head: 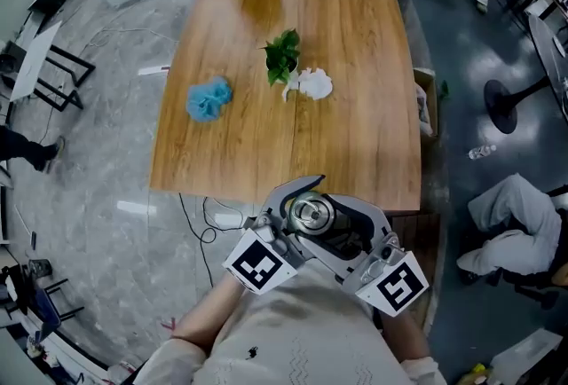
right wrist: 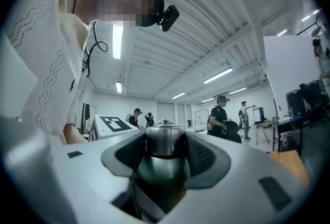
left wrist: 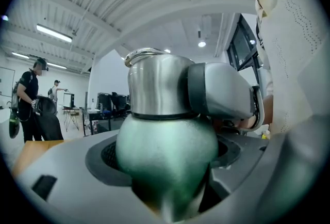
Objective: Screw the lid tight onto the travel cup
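Wood-grain table (head: 355, 64) fills the middle of our head view. It carries only three small things, all toward its far half: a blue fluffy tuft (head: 209, 99), a green leafy sprig (head: 282, 55) and, touching the sprig, a white lumpy object (head: 312, 84). Round the table we see grey marbled floor (head: 106, 135), with a white cable (head: 213, 216) lying by the near edge. Overhead, both gripper views show a white ribbed ceiling (right wrist: 206, 21) with strip lights, and people (right wrist: 224, 117) standing well back.

The travel cup (left wrist: 165, 145) is not on the table. We hold it in the air close to our chest, at the table's near edge. Our left gripper (left wrist: 165, 181) clamps its green body, while our right gripper (right wrist: 164, 166) is pressed onto the steel lid (right wrist: 165, 140), which sits on top of the cup.
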### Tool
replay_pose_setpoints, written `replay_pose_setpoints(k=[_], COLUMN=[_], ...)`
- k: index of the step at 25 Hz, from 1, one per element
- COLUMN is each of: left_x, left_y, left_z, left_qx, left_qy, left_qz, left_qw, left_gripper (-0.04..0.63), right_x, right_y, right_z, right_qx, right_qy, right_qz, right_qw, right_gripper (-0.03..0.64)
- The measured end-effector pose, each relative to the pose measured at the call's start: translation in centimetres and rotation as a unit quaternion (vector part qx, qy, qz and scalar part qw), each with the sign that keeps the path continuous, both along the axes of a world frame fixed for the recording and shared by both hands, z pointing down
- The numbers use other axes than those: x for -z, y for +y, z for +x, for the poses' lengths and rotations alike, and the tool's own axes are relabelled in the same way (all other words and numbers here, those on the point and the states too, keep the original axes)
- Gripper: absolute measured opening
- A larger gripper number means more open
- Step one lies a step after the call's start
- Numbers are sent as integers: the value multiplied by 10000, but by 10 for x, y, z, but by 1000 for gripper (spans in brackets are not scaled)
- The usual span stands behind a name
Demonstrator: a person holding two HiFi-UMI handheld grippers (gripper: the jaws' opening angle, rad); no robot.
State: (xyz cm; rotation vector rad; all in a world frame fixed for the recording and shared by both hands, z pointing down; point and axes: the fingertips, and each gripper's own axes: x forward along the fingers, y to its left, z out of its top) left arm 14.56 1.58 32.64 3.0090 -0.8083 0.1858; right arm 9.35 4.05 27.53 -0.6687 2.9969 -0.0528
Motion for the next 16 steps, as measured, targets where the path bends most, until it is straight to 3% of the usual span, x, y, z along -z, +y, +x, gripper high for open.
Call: replay_pose_setpoints(k=[5, 16], left_x=[-1, 4], left_y=[12, 32], left_z=[19, 46], left_qx=[129, -53], left_qy=[38, -69], left_qz=[34, 279], left_qw=[9999, 9996], left_gripper=[405, 405], right_x=[-2, 4], right_y=[14, 34], right_z=[19, 46], right_qx=[132, -12], right_qy=[-35, -93], right_qz=[29, 228], right_qw=[9999, 9997], right_gripper=[242, 242])
